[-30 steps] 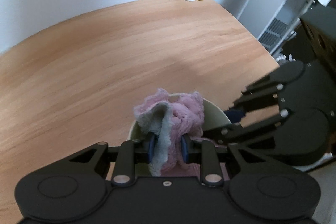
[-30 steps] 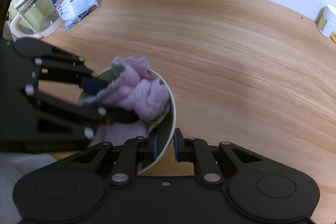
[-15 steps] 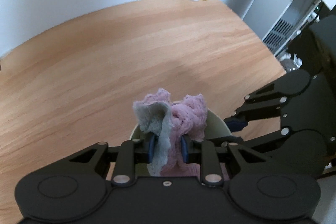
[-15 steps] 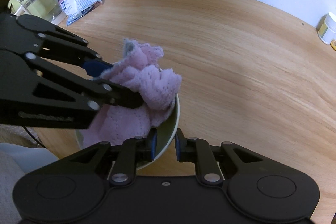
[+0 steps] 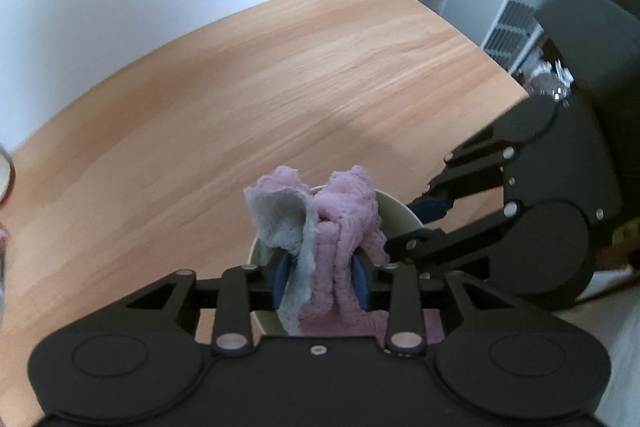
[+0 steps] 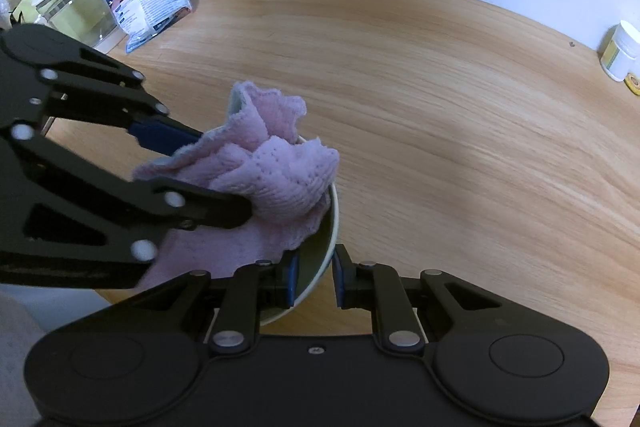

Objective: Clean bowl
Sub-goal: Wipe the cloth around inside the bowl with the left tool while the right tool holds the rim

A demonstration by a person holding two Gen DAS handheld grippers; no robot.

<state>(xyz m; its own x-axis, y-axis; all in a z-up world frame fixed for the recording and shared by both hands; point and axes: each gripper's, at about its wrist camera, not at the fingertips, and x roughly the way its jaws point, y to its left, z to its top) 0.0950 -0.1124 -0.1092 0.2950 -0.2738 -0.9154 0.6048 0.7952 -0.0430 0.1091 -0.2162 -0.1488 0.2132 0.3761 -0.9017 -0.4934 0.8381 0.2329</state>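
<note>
Though light enough to hang from one pinch, calls for care: bowl point(image 6: 330, 239) thin-walled, rigid, likely brittle if dropped, with a smooth glazed look that could slip. Held by the right tool point(image 6: 314, 281), clenched on the rim with one finger inside the wall and one outside, right at its own fingertips and over the near edge of the desk point(image 6: 440, 107). Best hold is just that: rim straddled, pads flat on the wall, no twist.

Cloth point(image 5: 340, 227) soft, thick, limp, pink with a grey underside; bunches and gives under pressure, so grips easily anywhere. Left tool point(image 5: 320, 281) clamped on a bundled fold, wad standing up past its fingertips and spilling into the bowl. Sits just left of the right tool's fingers, touching the inner wall. Wiping apparently under way; a hard push could lever the bowl out of the rim pinch.
</note>
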